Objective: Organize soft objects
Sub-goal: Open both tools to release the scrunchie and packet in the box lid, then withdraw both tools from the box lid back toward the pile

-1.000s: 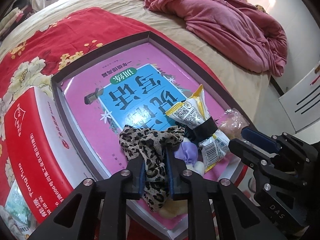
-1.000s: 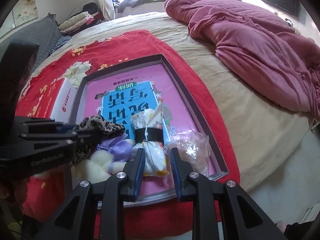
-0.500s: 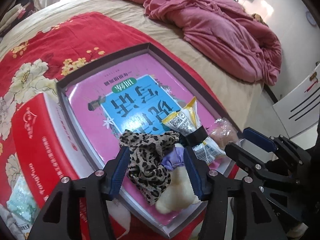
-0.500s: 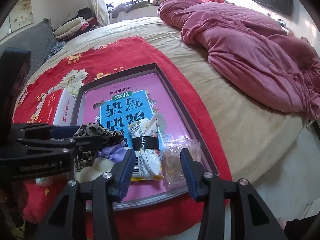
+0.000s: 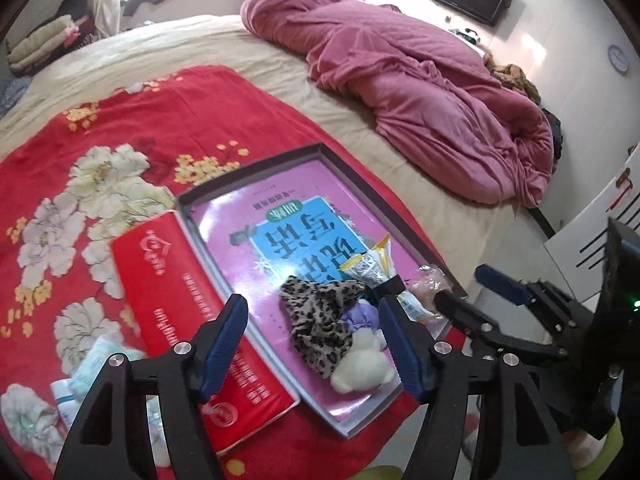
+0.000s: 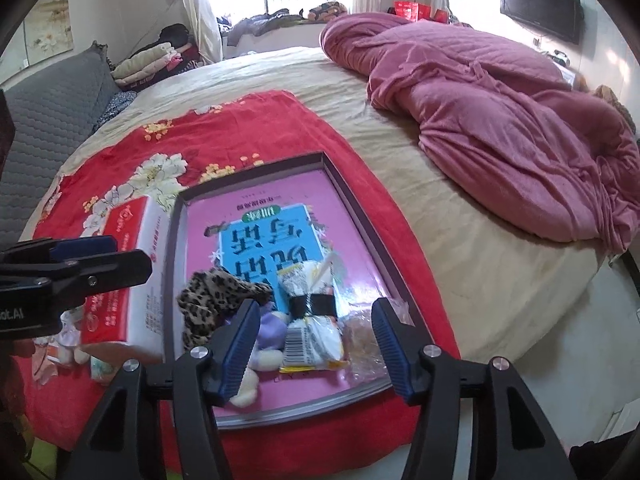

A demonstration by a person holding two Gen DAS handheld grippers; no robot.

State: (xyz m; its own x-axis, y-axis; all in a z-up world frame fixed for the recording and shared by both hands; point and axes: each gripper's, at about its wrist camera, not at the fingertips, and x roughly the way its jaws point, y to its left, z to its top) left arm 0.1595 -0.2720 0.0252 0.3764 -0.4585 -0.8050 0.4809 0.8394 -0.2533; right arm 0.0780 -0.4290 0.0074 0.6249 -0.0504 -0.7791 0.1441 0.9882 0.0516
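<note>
While both jaws are opening with nothing between them, the left tool [image 5: 314,344] and right tool [image 6: 314,346] hang above the shallow box [image 6: 360,216], where leopard cloth [image 5: 320,320] and banded snack packets [image 6: 310,320] lie at its near end. Lift clear without snagging either.

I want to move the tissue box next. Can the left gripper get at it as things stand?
Probably yes. The left gripper, jaws opening and holding nothing, hangs just beside the tissue box, which lies outside the tray with nothing on its top.
</note>
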